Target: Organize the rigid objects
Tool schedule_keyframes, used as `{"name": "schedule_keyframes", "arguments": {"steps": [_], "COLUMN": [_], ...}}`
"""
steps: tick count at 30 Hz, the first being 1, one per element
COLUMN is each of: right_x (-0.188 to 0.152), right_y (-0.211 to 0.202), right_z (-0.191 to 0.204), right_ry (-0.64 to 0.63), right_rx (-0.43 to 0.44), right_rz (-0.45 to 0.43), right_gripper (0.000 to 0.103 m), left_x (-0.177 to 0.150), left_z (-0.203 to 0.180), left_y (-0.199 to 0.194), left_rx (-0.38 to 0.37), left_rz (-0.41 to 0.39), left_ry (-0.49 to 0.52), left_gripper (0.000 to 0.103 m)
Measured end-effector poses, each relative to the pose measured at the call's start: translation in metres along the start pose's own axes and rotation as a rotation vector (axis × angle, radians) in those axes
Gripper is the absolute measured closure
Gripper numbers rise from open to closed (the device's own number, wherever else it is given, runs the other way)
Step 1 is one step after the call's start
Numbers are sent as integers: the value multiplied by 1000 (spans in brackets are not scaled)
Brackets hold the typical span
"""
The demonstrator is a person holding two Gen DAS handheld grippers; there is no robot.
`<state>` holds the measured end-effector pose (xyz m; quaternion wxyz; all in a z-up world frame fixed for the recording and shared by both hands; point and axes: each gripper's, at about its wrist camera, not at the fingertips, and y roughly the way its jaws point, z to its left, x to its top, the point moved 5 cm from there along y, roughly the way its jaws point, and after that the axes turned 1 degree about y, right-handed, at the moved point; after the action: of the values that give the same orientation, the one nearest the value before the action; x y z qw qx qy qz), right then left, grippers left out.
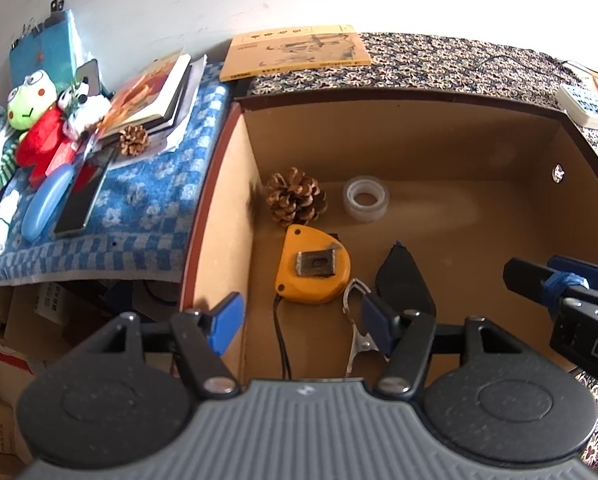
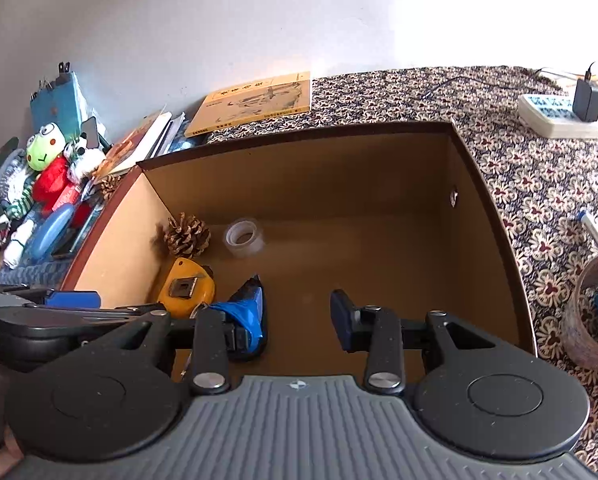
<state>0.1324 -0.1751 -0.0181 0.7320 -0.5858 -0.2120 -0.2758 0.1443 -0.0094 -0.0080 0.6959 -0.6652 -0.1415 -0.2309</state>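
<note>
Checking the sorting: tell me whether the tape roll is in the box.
In. The tape roll lies flat on the box floor beside the pine cone.

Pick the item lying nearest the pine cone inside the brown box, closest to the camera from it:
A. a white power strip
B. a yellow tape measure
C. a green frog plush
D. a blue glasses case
B: the yellow tape measure lies on the floor of the box just below the pine cone in the left wrist view, by the left wall, with the clear tape roll off to the cone's right.
</note>
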Motion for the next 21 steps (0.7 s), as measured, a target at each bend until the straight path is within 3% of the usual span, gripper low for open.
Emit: {"name": "schedule_keyframes", "arguments": {"steps": [15, 21], "right_x": [2, 1], "right_y": [3, 4], "right_z": [9, 10], "right_ry": [-48, -48], "right_rx": [-7, 0], "right_rz": [5, 11], "right_gripper": [82, 82], "left_x": [-4, -4], "left_z": [6, 10], "left_y": [2, 2], "left_rx": [-4, -39], "left_rz": [-4, -6], "left_ry": [-15, -42], "left_gripper": [37, 37]}}
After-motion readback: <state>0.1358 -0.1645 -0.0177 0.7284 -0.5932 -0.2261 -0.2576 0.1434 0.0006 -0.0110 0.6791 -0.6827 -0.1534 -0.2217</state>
